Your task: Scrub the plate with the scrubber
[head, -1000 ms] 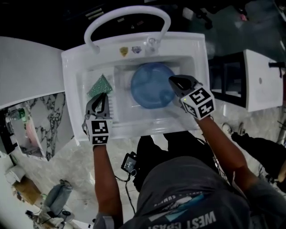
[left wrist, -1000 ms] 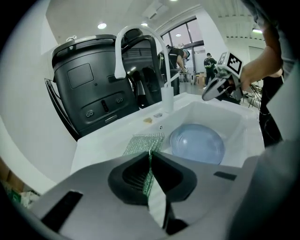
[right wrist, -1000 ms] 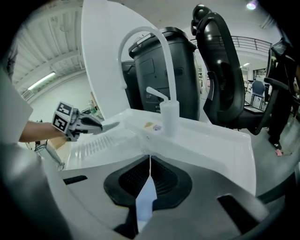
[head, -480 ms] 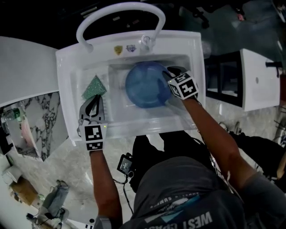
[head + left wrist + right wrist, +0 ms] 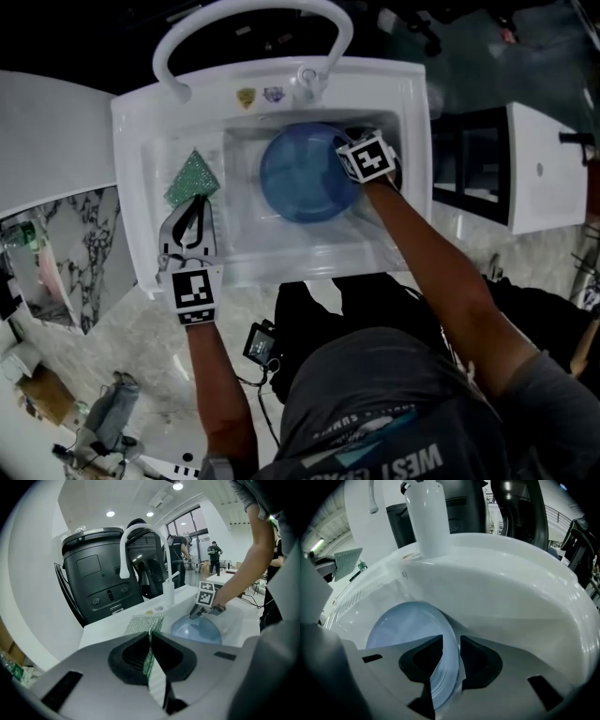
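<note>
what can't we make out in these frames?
- Right gripper view: plate rim sits between the right gripper's jaws; whether the pads press it is unclear.
- Head view: those jaws, hidden under the marker cube.
- Left gripper view: scrubber's near end, behind the left gripper's body.
- Head view: stickers on the sink, too small to read.

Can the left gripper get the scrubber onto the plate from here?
Probably yes: the left gripper, shut on the scrubber, has only open sink between it and the plate; the right gripper sits at the plate's far rim.
</note>
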A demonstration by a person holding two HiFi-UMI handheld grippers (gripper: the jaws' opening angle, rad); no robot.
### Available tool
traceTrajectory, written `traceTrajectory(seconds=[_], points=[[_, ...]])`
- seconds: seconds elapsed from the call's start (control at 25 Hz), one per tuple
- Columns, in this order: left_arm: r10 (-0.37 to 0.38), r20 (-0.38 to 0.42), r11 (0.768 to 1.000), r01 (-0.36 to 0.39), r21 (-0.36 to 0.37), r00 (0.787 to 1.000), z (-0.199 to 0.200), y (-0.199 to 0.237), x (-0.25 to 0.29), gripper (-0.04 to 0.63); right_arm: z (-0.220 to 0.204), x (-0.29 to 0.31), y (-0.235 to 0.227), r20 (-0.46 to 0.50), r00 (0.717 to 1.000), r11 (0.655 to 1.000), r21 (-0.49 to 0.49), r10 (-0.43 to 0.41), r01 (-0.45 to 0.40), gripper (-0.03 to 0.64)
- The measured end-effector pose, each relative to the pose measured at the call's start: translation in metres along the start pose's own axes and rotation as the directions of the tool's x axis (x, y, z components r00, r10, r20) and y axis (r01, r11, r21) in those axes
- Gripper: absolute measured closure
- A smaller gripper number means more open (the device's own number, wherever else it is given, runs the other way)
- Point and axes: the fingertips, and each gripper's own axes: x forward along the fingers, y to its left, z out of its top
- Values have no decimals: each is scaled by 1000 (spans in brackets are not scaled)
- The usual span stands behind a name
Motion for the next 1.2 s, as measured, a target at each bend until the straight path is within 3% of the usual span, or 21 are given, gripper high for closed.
traceTrajectory(seconds=[0.24, 0.4, 0.68, 0.88, 1.2], points=[[3, 26, 1000, -4, 8, 1000, 15, -1, -4, 574, -3, 19, 7, -35, 998, 999, 17, 46, -45, 494], [-5, 35, 1000, 4, 19, 999, 20, -4, -5, 574, -6, 23, -3, -91, 995, 999, 32, 34, -31, 555], [-56, 36, 997, 54, 49, 998, 27, -20, 1, 574, -12, 8, 11, -163, 973, 981, 135, 163, -141, 581], [-116, 33, 989, 112, 94, 993, 32, -43, 10, 574, -10, -12, 23, -121, 968, 954, 232, 221, -189, 580], [-195, 22, 972, 190, 140, 981, 30, -71, 16, 574, -10, -56, 38, -8, 953, 882, 382, 301, -275, 580]])
